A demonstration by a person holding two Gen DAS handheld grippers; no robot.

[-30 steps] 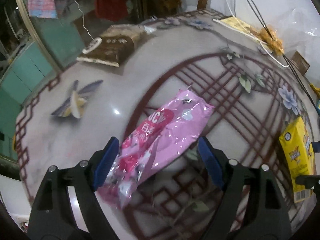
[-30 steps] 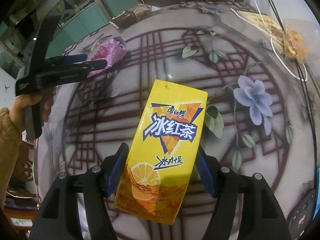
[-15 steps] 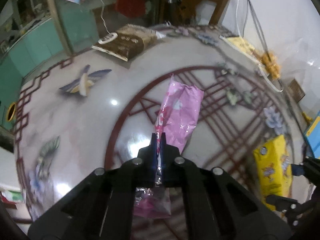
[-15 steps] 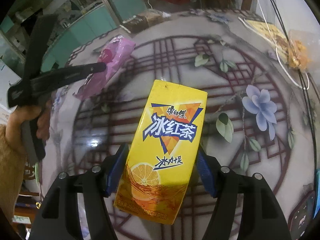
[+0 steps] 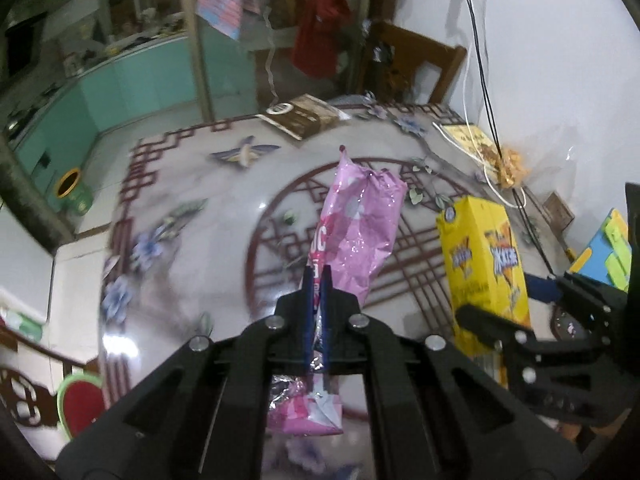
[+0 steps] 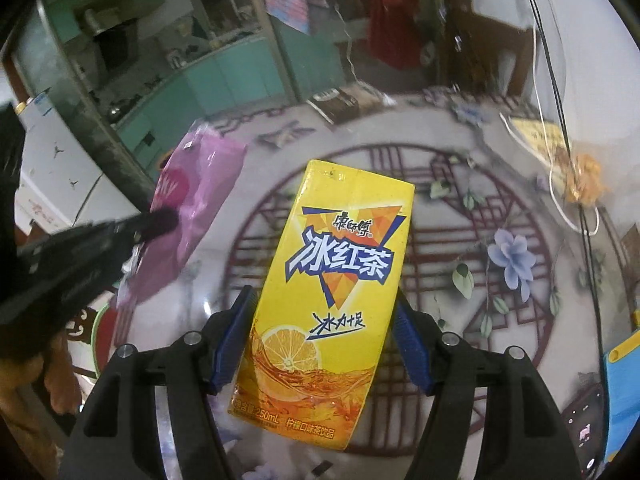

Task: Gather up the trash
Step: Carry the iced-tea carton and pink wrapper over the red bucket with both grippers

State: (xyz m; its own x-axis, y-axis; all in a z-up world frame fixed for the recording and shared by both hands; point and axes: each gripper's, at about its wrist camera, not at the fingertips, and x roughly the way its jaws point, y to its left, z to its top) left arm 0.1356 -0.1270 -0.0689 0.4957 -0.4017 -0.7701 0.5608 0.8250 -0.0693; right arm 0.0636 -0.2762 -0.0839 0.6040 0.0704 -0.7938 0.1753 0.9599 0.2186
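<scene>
The left gripper [image 5: 316,280] is pinched tight on the pink wrapper [image 5: 356,220], which hangs lifted above the patterned table [image 5: 192,184], its free end pointing to twelve o'clock. The right gripper [image 6: 324,336] clamps the yellow drink carton [image 6: 332,280] between its blue pads [image 6: 232,344], seemingly clear of the tabletop, though blur makes that uncertain; the wrapper shows at its ten o'clock.

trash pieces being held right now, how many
2: a pink wrapper pinched in the left gripper, and a yellow tea carton clamped in the right gripper. Others may lie out of view.
</scene>
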